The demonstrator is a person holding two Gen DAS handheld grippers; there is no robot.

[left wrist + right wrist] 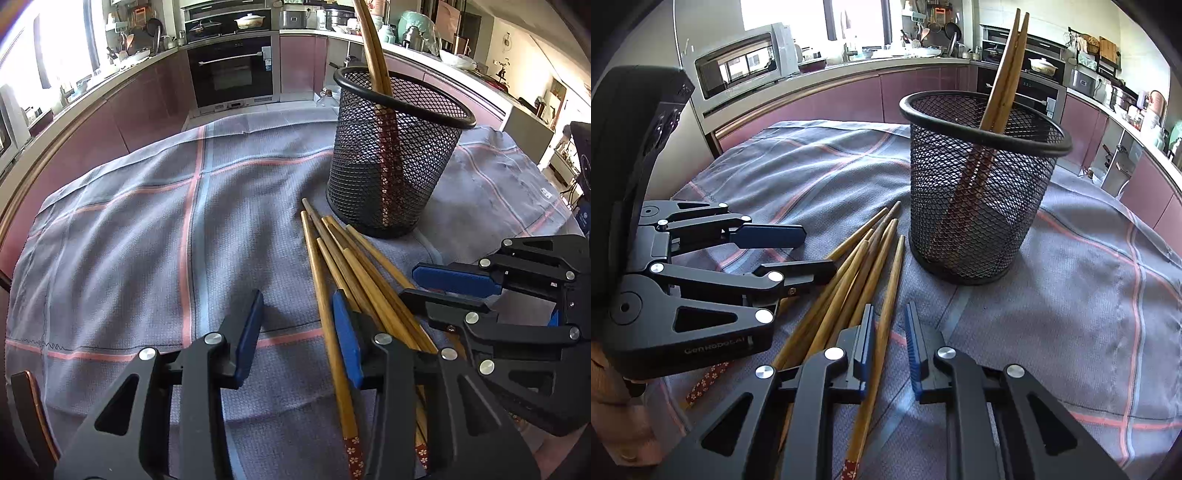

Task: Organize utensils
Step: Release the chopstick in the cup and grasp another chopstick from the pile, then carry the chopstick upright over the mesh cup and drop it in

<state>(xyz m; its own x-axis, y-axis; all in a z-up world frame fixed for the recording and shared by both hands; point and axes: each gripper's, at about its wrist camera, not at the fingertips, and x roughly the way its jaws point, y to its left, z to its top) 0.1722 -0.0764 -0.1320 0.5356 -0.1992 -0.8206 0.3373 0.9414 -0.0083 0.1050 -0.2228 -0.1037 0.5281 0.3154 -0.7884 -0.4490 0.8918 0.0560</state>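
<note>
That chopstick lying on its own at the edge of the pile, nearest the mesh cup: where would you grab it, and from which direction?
Grip the lone chopstick around mid-shaft, coming down from above with the right gripper, one finger on each side. It lies flat on the cloth, its right side bare, and it already runs between the open fingers. The mesh cup crowds its narrow tip, and the patterned end lies under the gripper.

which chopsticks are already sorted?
The pair standing in the mesh cup, leaning on its rim; the other chopsticks lie loose on the cloth.
</note>
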